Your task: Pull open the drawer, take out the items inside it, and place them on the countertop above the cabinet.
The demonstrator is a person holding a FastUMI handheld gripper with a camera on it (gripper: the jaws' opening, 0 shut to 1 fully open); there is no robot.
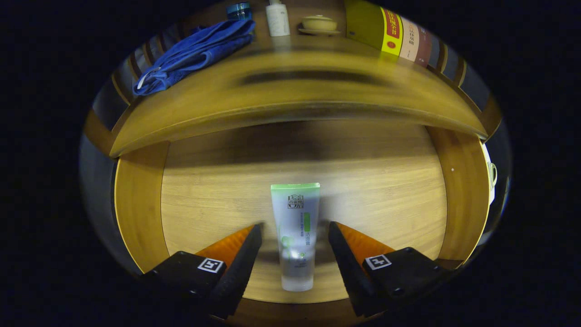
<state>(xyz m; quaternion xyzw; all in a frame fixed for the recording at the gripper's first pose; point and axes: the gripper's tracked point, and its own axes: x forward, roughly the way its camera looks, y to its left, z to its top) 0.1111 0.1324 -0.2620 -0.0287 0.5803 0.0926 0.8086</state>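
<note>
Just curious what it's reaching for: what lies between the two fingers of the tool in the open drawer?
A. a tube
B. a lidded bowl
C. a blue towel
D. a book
A: the tube lies on the drawer floor between the open tool's fingers, neither touching it.
</note>
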